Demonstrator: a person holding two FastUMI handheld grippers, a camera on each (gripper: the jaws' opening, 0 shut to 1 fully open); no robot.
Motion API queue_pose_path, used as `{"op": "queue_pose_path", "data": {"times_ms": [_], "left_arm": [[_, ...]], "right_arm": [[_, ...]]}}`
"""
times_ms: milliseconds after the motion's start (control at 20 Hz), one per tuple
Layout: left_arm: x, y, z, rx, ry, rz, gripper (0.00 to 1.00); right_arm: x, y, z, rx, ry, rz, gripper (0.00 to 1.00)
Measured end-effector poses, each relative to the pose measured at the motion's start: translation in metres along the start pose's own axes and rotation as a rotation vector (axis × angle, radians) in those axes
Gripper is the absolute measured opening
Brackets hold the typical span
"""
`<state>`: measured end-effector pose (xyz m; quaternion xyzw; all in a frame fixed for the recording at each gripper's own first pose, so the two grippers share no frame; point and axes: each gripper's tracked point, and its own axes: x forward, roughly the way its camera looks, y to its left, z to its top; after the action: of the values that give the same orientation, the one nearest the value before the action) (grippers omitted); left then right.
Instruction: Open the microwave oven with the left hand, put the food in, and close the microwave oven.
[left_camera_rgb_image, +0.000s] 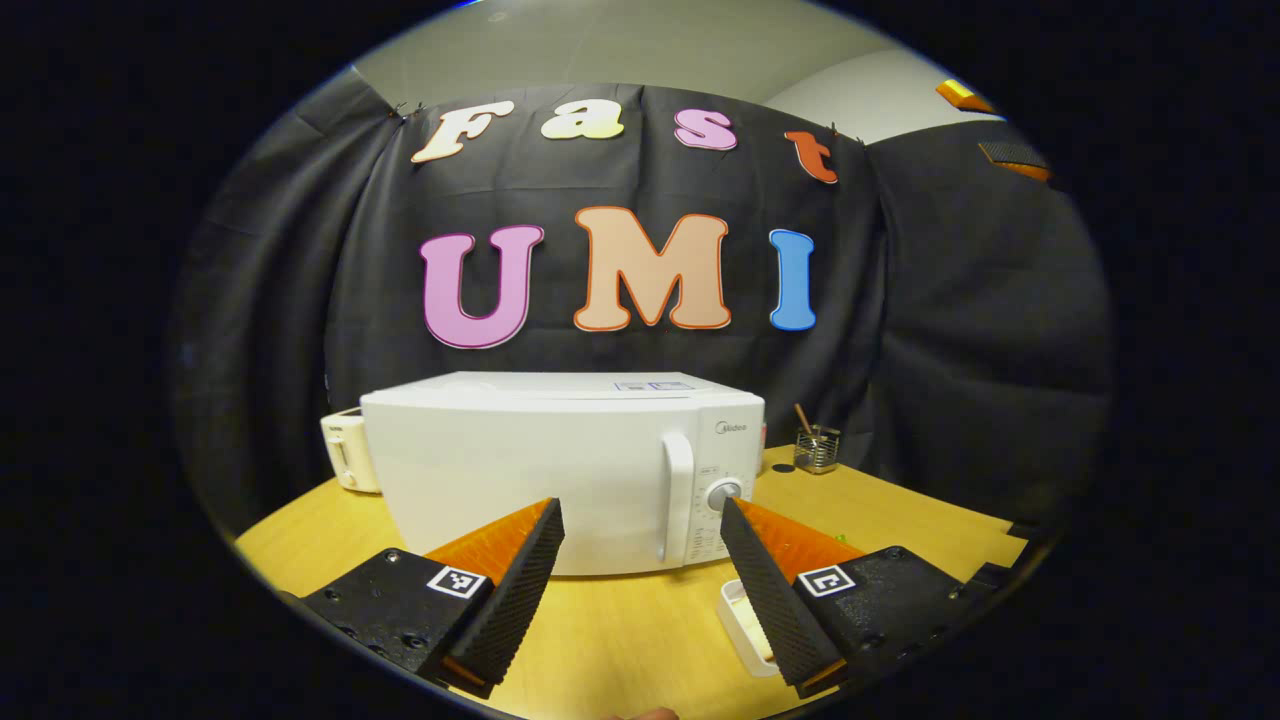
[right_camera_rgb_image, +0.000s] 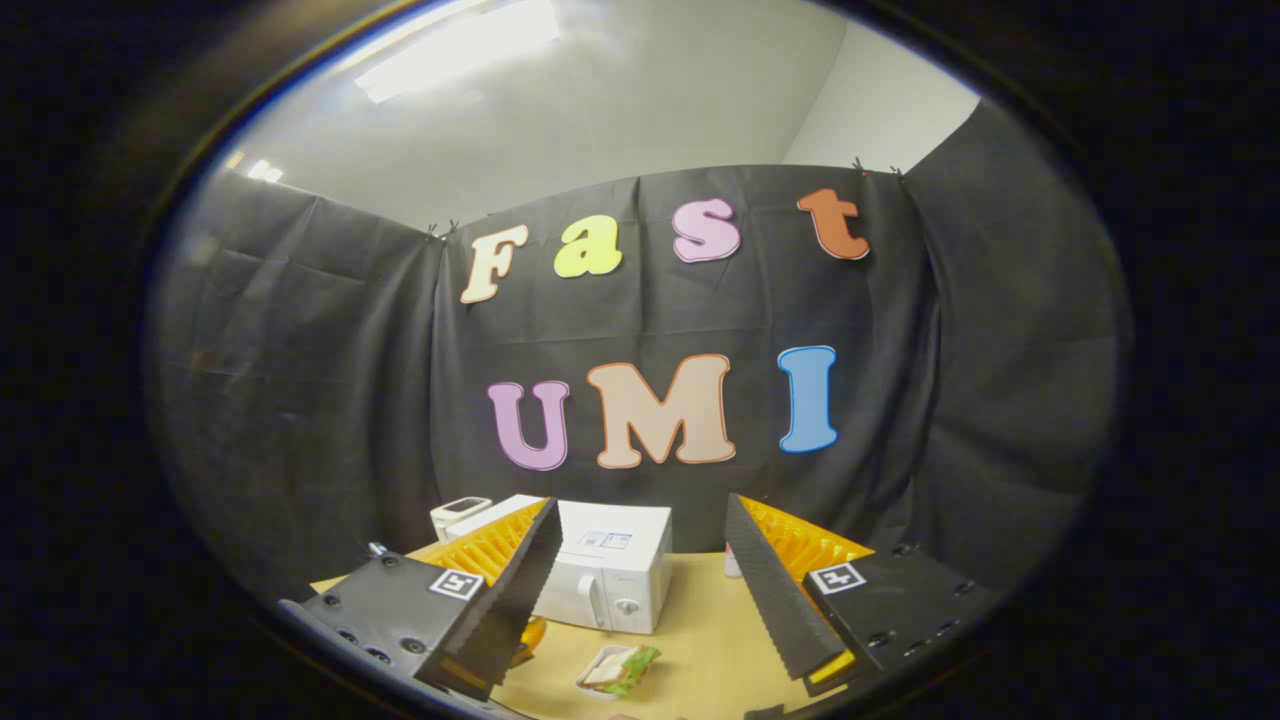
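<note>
microwave (left_camera_rgb_image: 560, 470) door is shut; step one pending. left gripper (left_camera_rgb_image: 640, 520) gapes empty facing the handle (left_camera_rgb_image: 677, 497); right gripper (right_camera_rgb_image: 640, 560) open above the food (right_camera_rgb_image: 620, 668).

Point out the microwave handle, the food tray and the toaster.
Microwave handle (left_camera_rgb_image: 677, 497): left gripper view, middle of the upright white bar on the door.
Food tray (right_camera_rgb_image: 618, 670): right gripper view, on the sandwich in the tray on the table.
Toaster (left_camera_rgb_image: 345, 452): left gripper view, its front face, left of the microwave.
</note>
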<state>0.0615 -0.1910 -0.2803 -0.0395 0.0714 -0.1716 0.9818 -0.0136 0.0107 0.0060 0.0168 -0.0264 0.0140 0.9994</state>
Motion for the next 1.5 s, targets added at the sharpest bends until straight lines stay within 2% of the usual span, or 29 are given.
{"op": "queue_pose_path", "data": {"times_ms": [250,500,900,1000,1050,1150,1250,1300,1400,1450,1500], "left_arm": [[0.032,-0.016,-0.044,-0.001,0.074,-0.017,0.98],[0.063,-0.012,-0.062,0.023,0.103,0.008,0.97],[0.102,-0.011,-0.077,0.055,0.138,0.042,0.72],[0.109,-0.011,-0.080,0.055,0.147,0.049,0.63],[0.111,-0.009,-0.081,0.056,0.153,0.057,0.62],[0.116,-0.009,-0.085,0.046,0.156,0.059,0.54],[0.120,-0.013,-0.087,0.035,0.157,0.052,0.55],[0.122,-0.011,-0.088,0.032,0.155,0.062,0.55],[0.127,-0.008,-0.089,0.030,0.152,0.075,0.54],[0.128,-0.010,-0.092,0.032,0.163,0.070,0.54],[0.128,-0.013,-0.095,0.038,0.175,0.063,0.53]], "right_arm": [[-0.001,-0.004,-0.003,0.029,0.003,0.041,0.96],[-0.002,-0.004,-0.006,0.011,0.004,0.031,0.96],[-0.009,0.001,-0.018,-0.065,0.035,0.063,0.96],[-0.010,0.004,-0.025,-0.070,0.053,0.068,1.00],[-0.013,0.006,-0.027,-0.070,0.061,0.075,0.96],[-0.014,0.002,-0.029,-0.073,0.063,0.065,0.96],[-0.013,0.004,-0.030,-0.075,0.059,0.078,1.00],[-0.014,0.006,-0.030,-0.073,0.059,0.089,0.96],[-0.014,0.003,-0.033,-0.070,0.060,0.096,0.96],[-0.014,0.002,-0.035,-0.072,0.060,0.095,1.00],[-0.013,0.001,-0.036,-0.074,0.061,0.093,0.96]]}}
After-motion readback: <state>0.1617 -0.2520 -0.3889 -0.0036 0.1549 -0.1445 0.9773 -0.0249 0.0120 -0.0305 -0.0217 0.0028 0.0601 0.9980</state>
